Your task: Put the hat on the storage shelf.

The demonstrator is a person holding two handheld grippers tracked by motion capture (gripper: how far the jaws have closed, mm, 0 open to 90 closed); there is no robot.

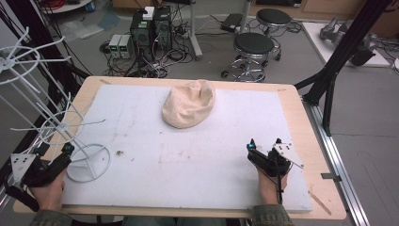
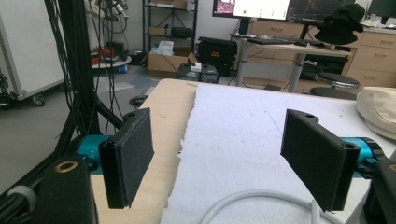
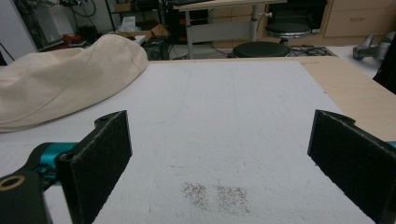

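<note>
A cream cloth cap [image 1: 188,106] lies on the far middle of the white foam mat [image 1: 197,160]. My right gripper [image 1: 264,144] rests at the mat's near right, held by a hand, and points toward the far side. In the right gripper view its jaws [image 3: 224,158] stand wide open over bare mat, with the cap [image 3: 65,84] ahead at the left. My left gripper [image 1: 54,153] sits at the table's near left corner beside a white wire rack [image 1: 42,94]. Its jaws [image 2: 224,158] are open with nothing between them, and the rack's ring base [image 2: 261,196] curves just below.
The rack's round base [image 1: 88,162] stands on the mat's left edge, and its wire arms spread above the left side. Dark specks [image 3: 217,193] mark the mat in front of the right gripper. Stools [image 1: 254,47] and computer boxes [image 1: 150,28] stand on the floor beyond the wooden table [image 1: 301,117].
</note>
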